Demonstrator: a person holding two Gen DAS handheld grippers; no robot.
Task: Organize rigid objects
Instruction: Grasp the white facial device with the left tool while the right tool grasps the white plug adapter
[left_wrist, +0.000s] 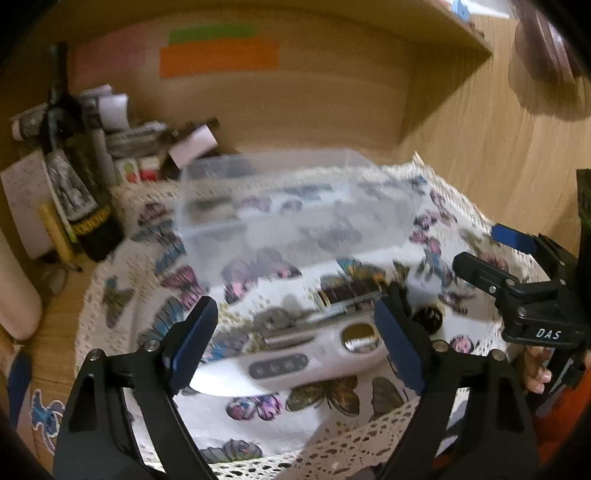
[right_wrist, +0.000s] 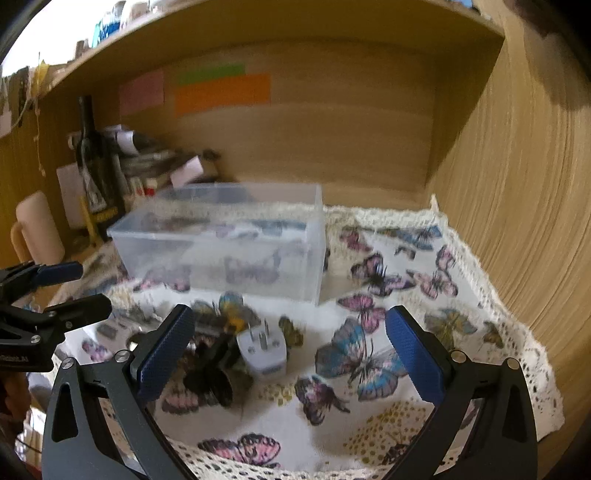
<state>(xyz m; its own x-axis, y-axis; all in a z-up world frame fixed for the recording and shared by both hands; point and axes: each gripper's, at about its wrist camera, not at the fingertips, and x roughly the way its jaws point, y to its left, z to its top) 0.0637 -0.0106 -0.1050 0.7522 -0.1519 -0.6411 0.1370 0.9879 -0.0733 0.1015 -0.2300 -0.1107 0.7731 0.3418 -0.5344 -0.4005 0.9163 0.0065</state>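
Butterflies covered the lace-edged cloth (right_wrist: 388, 258) on the table, where a clear plastic bin (right_wrist: 221, 240) stood toward the back, in front of a wooden wall carrying pink, green and orange notes (right_wrist: 221, 92). The left gripper (left_wrist: 295, 332) hovered low over the near part of the cloth, its blue-padded fingers (left_wrist: 195, 343) spread wide and holding nothing; between them lay a white remote (left_wrist: 295, 362) with a row of buttons, and just behind it a few blurred metal pieces, possibly keys (left_wrist: 273, 319), and a small black round object (left_wrist: 426, 319). The right gripper (right_wrist: 290, 354) hung beside it, fingers (right_wrist: 413, 354) likewise spread and empty, above a white plug adapter (right_wrist: 263, 350) resting prongs-up on the cloth, with a dark object (right_wrist: 208, 380) touching its left side, too blurred to identify. A dark bottle (right_wrist: 88, 147) and stacked clutter (left_wrist: 74, 177) sat on the table left of the bin. Both views were smeared by motion.
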